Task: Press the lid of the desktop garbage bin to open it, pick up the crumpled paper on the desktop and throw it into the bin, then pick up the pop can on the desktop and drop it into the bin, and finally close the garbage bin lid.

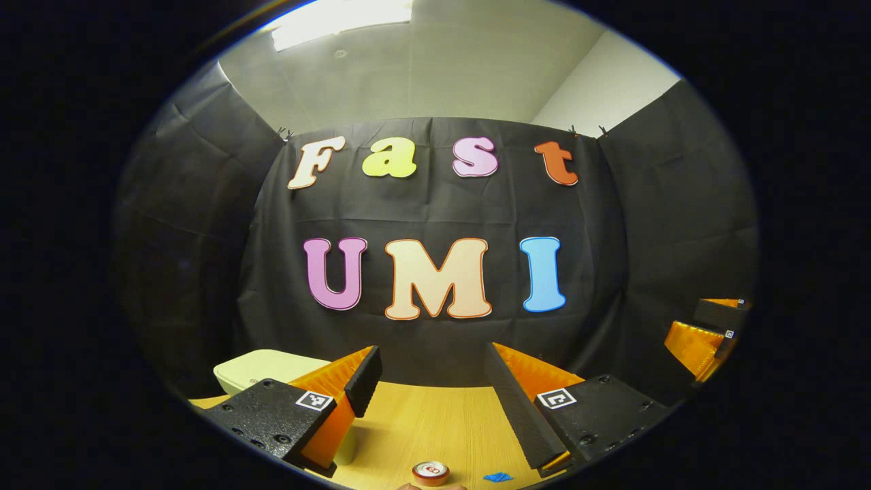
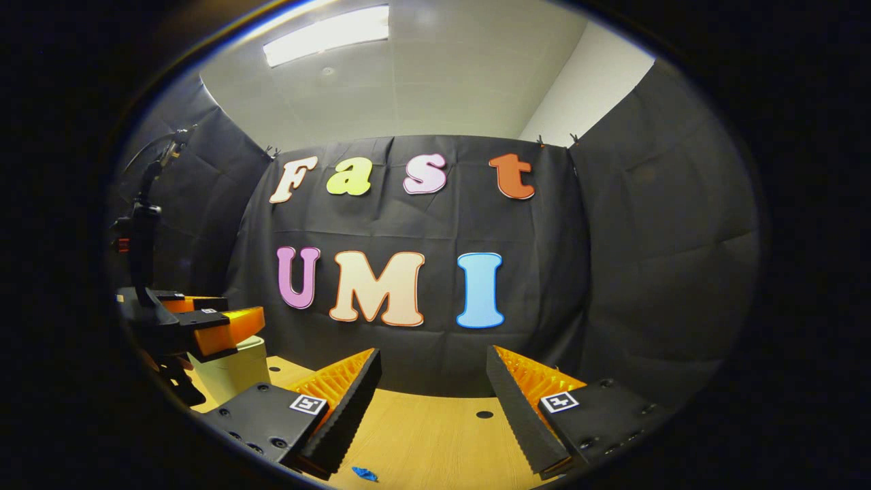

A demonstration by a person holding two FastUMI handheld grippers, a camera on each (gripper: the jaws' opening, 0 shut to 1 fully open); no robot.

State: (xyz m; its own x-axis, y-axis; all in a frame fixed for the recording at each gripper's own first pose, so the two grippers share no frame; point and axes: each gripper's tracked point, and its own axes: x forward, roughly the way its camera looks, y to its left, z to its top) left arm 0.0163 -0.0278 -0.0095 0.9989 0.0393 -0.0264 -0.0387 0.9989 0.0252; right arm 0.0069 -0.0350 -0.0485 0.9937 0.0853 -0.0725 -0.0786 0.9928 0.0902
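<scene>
Left gripper view: left gripper (image 1: 433, 381), ridged wedge fingers spread apart, held level above wood-grain table (image 1: 422, 422). Pale rounded plastic bin (image 1: 262, 371), lid down, behind left finger. Round metal pop can (image 1: 430, 472) upright at near edge; blue scrap (image 1: 498, 477) beside. Right gripper view: right gripper (image 2: 433, 384), fingers apart, nothing between.

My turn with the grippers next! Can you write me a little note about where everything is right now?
Left gripper: open, holding nothing, above the desk.
Right gripper: open, holding nothing.
Bin: far left, lid looks closed.
Pop can: upright on the desk, just below the left gripper.
Blue scrap: on the desk; can't tell if it's the crumpled paper.
Done: nothing visible yet.
Left: open lid, paper, can, close lid.
</scene>
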